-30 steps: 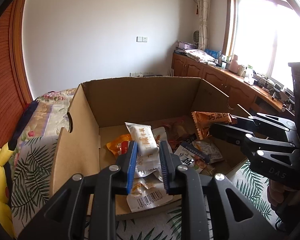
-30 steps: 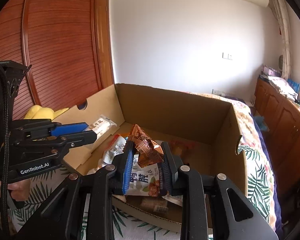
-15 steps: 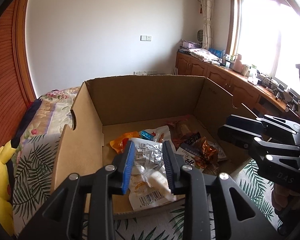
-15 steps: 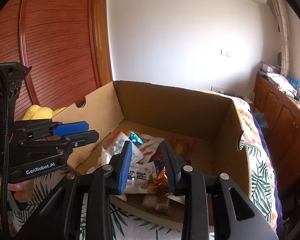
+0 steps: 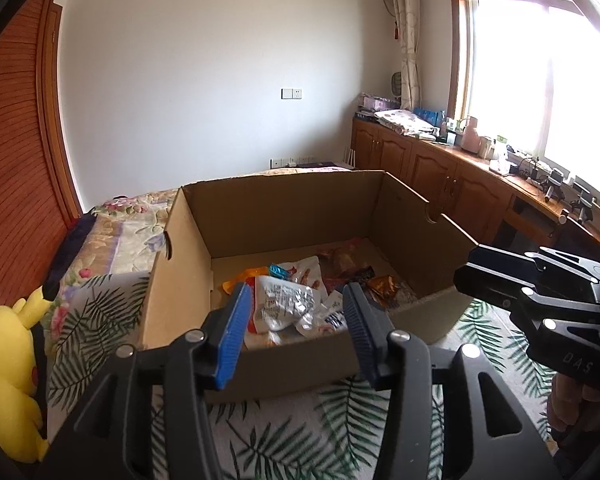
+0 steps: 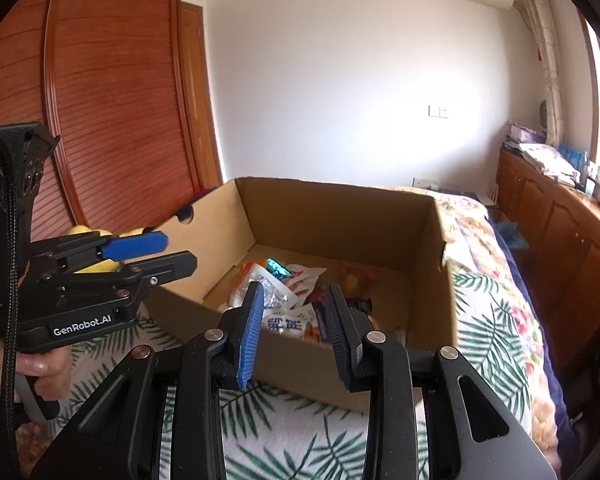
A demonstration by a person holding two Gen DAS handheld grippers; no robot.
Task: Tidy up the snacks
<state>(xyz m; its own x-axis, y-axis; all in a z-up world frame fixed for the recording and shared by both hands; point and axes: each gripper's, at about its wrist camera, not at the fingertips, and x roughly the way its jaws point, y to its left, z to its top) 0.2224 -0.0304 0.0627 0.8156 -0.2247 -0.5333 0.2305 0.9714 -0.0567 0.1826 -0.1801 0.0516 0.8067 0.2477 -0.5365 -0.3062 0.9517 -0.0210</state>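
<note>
You are holding your left gripper (image 5: 294, 320) and right gripper (image 6: 294, 320) wide apart, gripping nothing. The snacks (image 5: 296, 294) are lying piled inside the cardboard box (image 5: 284, 208) on the bed. No loose snacks are showing, so little looks left.

Brown cardboard box (image 5: 284, 216), yellow plush toy (image 5: 8, 344), white bedspread (image 6: 300, 432) patterned with green palm leaves.

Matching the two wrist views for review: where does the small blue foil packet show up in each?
Left wrist: blue foil packet lies atop the snack pile, centre-left in the cardboard box.
Right wrist: blue foil packet lies at the pile's far edge, just above the near tongs.
Shared landmark: the silver-printed white pouch just nearer the camera.
</note>
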